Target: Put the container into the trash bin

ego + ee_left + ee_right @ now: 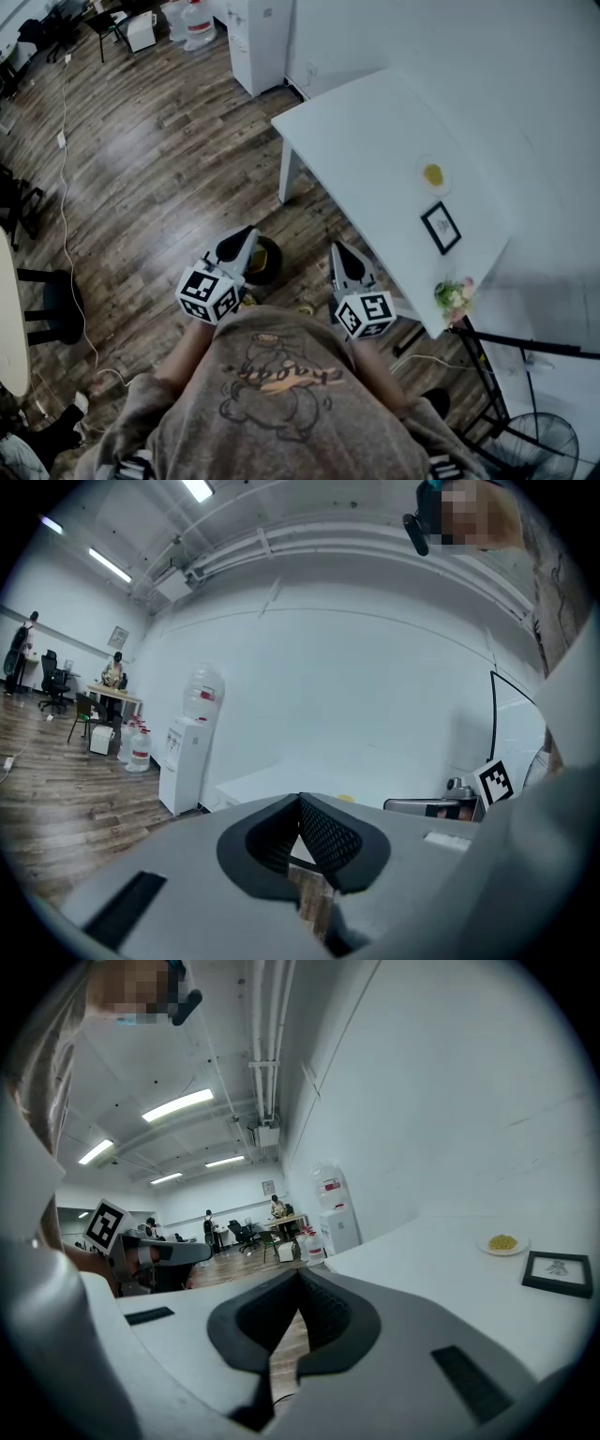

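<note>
I think the container (258, 263) is the yellowish bit inside the trash bin (279, 261), on the floor just past my left tongs (249, 232). They and my right tongs (337, 247) are pressed together, empty, since nothing needs carrying.

Dim, cool indoor light from ceiling strip lights (178, 1105), fisheye-bent edges, soft glare on wooden floor (131, 141).

2 tools (248, 233) (338, 248), 1 table (375, 141), 1 frame (441, 227)
</note>
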The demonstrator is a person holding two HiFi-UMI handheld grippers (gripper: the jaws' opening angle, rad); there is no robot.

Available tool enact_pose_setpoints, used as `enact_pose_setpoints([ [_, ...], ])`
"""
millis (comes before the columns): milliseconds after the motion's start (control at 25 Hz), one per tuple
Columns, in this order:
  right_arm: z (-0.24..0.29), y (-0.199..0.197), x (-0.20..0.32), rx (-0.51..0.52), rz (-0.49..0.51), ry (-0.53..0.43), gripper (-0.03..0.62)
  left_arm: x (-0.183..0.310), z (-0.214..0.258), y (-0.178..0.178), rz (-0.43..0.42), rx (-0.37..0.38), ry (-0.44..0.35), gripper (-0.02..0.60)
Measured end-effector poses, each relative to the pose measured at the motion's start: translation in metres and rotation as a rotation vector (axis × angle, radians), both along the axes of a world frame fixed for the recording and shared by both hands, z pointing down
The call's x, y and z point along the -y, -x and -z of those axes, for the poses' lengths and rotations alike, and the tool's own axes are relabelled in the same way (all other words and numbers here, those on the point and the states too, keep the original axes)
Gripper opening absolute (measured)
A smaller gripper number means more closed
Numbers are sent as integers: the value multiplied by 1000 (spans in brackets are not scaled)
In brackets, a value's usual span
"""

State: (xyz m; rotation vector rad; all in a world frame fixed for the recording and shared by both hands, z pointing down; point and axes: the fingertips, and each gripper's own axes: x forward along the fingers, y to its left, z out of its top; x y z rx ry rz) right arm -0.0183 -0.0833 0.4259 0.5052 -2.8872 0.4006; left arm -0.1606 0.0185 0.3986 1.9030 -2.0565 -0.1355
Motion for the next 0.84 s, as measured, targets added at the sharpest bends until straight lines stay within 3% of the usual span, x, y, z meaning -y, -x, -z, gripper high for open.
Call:
enact_pose_setpoints([
  [840, 5, 5, 1, -12, 13, -5, -9, -6, -1, 6, 6, -12, 12, 3],
])
